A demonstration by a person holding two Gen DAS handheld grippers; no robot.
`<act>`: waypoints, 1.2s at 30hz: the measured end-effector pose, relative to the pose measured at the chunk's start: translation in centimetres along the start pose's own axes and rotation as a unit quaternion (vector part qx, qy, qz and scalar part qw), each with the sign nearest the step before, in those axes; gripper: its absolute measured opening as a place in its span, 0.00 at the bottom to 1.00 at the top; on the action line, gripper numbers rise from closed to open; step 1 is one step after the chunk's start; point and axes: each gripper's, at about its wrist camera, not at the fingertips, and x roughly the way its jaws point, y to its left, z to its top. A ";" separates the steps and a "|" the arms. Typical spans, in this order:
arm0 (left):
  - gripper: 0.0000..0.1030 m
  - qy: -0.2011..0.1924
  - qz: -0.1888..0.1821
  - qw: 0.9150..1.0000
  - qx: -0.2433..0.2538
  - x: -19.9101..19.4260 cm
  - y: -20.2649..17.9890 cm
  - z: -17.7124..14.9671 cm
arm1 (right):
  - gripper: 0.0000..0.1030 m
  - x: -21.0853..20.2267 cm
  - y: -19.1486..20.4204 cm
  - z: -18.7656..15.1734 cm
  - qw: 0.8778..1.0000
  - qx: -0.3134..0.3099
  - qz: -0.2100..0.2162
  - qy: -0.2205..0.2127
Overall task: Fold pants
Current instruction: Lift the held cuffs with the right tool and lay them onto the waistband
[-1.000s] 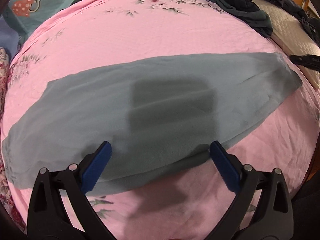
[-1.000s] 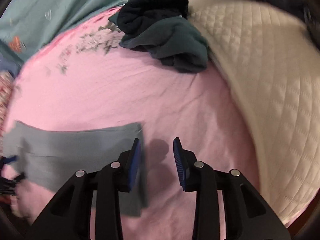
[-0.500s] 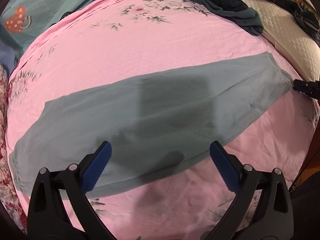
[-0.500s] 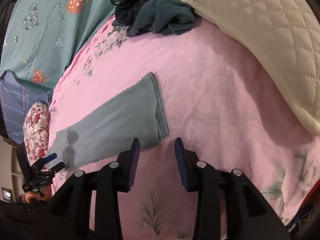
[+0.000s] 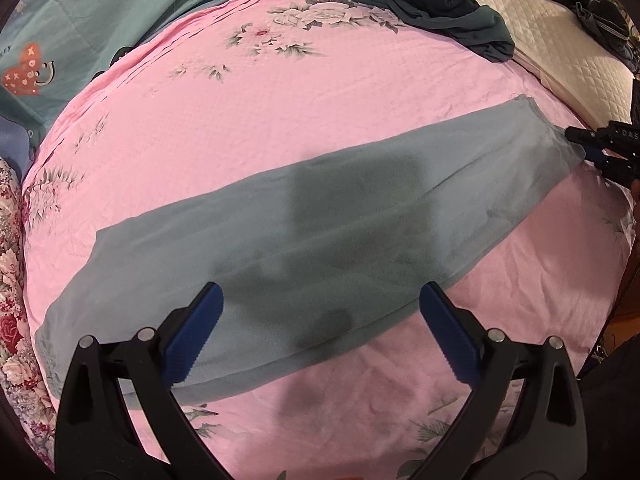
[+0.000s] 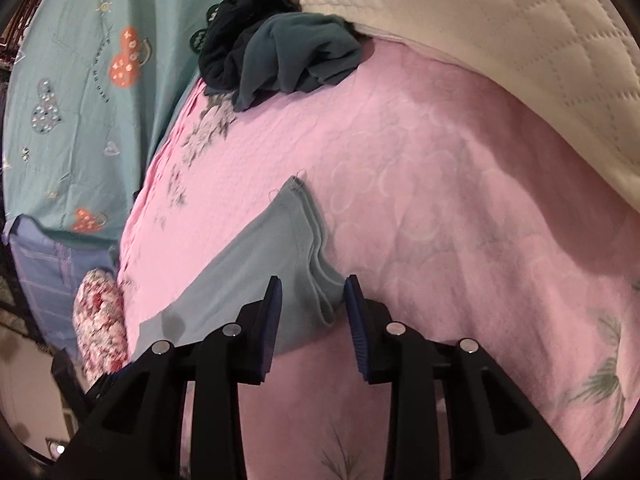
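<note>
- The pants lie flat and lengthwise across the pink bedspread, already doubled leg on leg, waist end at the left, cuffs at the right.
- The left gripper hovers over the near edge at mid-length, jaws spread wide and holding nothing; closing from here could pinch bedspread along with fabric, or take only the top layer.
- The right gripper straddles the stacked cuff corner with jaws partly open, not yet clamped (the hems fan slightly); a shallow bite may miss the lower layers, so the legs separate when lifted.
- The dark clothes pile sits well apart; little risk of snagging.
</note>
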 end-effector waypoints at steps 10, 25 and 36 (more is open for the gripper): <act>0.97 -0.008 0.015 1.000 0.003 -0.8 0.4 -0.3 | 0.10 1.7 -0.7 0.0 0.999 -0.004 0.042 0.027; 0.97 -0.018 0.040 0.995 -0.088 -3.1 8.6 -3.3 | 0.14 1.0 -0.5 -0.8 0.998 0.059 0.035 0.006; 0.97 -0.043 0.023 0.997 -0.061 -3.5 9.0 -4.4 | 0.08 1.0 1.3 -1.4 0.996 0.076 -0.013 -0.038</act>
